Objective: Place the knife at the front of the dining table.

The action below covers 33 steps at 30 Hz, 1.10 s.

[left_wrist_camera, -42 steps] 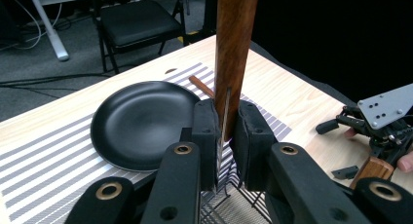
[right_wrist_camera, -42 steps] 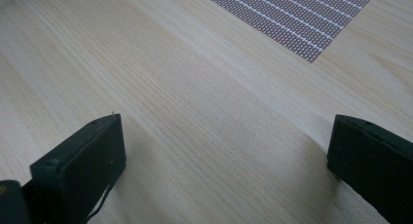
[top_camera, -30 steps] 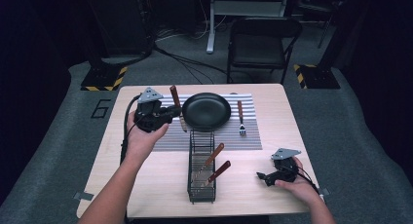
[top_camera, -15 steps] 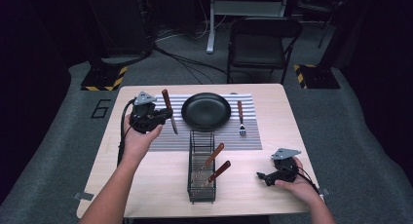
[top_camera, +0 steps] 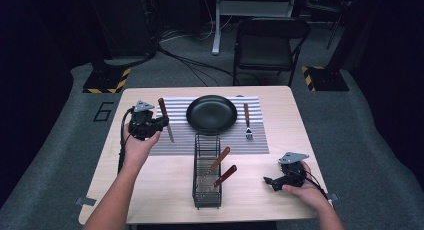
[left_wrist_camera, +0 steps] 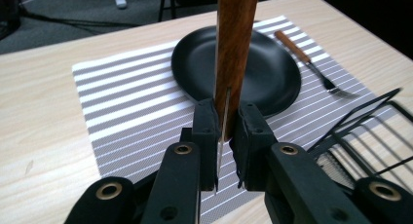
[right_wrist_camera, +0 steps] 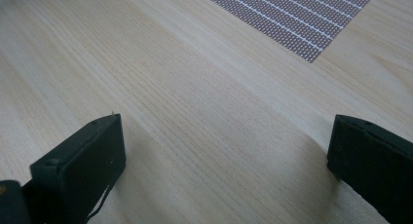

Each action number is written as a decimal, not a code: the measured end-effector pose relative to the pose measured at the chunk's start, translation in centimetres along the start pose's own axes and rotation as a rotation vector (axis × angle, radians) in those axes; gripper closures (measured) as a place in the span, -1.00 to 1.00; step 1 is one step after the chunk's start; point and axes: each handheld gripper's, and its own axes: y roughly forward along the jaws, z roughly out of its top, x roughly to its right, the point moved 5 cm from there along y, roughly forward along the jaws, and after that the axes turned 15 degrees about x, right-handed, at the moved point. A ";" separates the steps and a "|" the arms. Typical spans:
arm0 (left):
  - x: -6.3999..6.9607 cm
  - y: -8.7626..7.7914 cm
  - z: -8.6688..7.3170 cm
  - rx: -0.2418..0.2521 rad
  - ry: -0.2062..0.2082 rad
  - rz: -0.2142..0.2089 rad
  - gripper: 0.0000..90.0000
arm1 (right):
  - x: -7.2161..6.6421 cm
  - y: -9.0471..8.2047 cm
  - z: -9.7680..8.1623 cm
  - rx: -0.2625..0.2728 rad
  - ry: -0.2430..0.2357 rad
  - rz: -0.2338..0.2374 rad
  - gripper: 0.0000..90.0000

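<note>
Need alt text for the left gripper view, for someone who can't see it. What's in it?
The left gripper is shut on a knife, gripping it where the brown wooden handle meets the thin blade. Beyond it a black plate sits on a striped placemat, with a fork to its right and a black wire rack at the lower right.
</note>
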 end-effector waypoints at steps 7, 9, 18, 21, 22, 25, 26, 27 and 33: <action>-1.2 0.6 -1.2 -0.027 -0.015 0.034 0.79 | 0.0 0.0 0.0 0.000 0.000 0.000 -1.00; -1.5 0.9 -1.4 -0.036 -0.018 0.042 0.79 | 0.0 0.0 0.0 0.000 0.001 0.000 -1.00; -2.3 2.3 -2.4 -0.067 -0.023 0.072 0.79 | 0.0 0.0 0.0 0.000 0.001 0.000 -1.00; -2.6 2.8 -2.8 -0.080 -0.032 0.081 0.79 | 0.0 0.0 0.0 0.000 0.000 0.000 -1.00; -2.7 2.9 -2.9 -0.087 -0.025 0.079 0.79 | 0.0 0.0 0.0 0.000 0.000 0.000 -1.00; -2.8 3.4 -3.2 -0.085 -0.030 0.086 0.79 | 0.0 0.0 0.0 0.000 0.000 0.000 -1.00; -2.8 3.4 -3.2 -0.084 -0.029 0.085 0.79 | 0.0 0.0 0.0 0.000 0.000 0.000 -1.00; -2.8 3.6 -3.2 -0.076 -0.040 0.087 0.79 | 0.0 0.0 0.0 -0.001 0.000 0.001 -1.00; -3.1 4.4 -3.2 -0.075 -0.047 0.089 0.79 | 0.0 0.0 0.0 0.000 0.000 0.000 -1.00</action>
